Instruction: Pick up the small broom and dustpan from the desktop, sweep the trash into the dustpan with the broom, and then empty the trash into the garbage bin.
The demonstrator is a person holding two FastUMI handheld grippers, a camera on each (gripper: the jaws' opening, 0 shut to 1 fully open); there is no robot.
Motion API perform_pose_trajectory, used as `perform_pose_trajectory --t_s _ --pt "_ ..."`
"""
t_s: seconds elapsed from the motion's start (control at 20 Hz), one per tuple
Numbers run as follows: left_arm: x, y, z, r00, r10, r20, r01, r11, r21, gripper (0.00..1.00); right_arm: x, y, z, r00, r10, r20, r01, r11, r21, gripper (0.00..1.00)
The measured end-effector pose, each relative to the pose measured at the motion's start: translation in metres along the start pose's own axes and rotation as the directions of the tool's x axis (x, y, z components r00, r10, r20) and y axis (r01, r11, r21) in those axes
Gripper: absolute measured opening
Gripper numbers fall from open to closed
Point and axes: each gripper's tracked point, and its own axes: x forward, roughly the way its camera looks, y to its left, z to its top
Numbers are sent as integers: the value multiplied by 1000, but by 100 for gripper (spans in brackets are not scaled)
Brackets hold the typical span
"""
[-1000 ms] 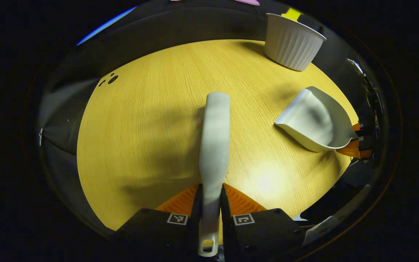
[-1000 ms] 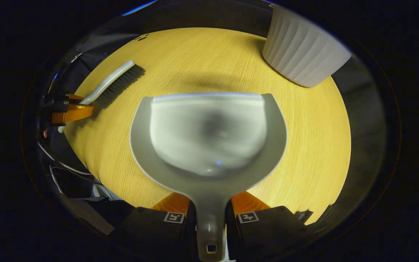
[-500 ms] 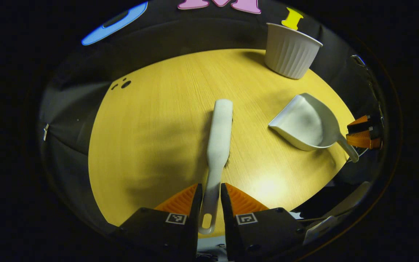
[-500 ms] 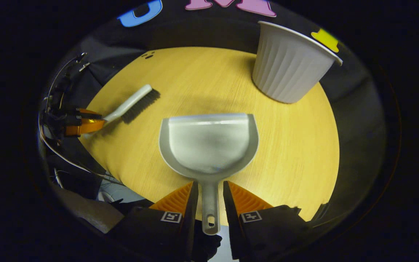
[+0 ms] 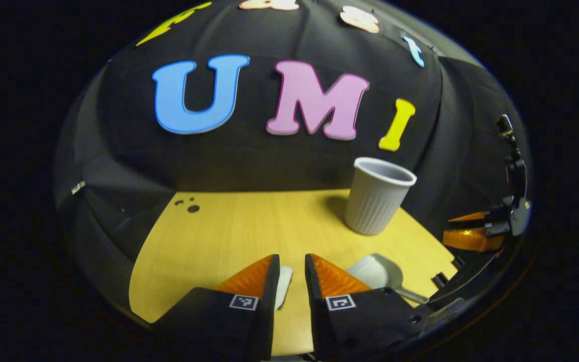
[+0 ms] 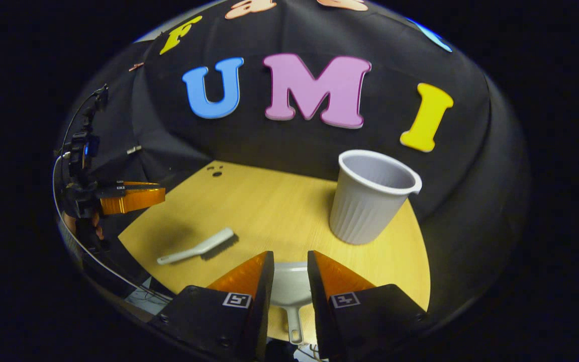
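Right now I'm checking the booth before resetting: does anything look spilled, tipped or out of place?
Nothing stands out. The white ribbed plastic bin stands upright on the yellow wooden desktop; the small white broom and grey plastic dustpan lie flat near the front edge. I see no trash on the desktop.

Each handheld gripper, the left gripper [image 5: 289,276] and the right gripper [image 6: 289,274], has black matte finger blocks bearing small square black-and-white markers and dark screws.

A pale wooden desktop [image 6: 269,211] with fine straight grain stands in a booth walled by black cloth [image 6: 279,141]. Small dark holes [image 5: 189,205] mark its far left corner. Lighting is dim.
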Motion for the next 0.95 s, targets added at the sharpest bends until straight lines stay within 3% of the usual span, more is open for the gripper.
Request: perform_pose_trajectory --t_s 0.05,0.15,0.35,0.5,0.95 --pt "-5 -3 16 999 5 41 -5 1000 9 32 0 0 11 999 -10 46 10 1000 -4 42" --pt "-12 -11 50 990 5 139 -10 999 36 39 -11 -4 38 989 -34 143 35 999 -6 42" --pt "-15 -25 52 990 -28 140 28 1000 -4 38 -13 -11 50 985 -34 167 38 999 -22 42" --pt "-10 -30 50 992 -12 126 17 999 -41 38 -10 -5 51 987 18 162 -14 1000 -26 39" --pt "-13 -22 44 969 214 122 -206 976 -72 38 18 -16 31 967 214 137 -203 975 -91 38"
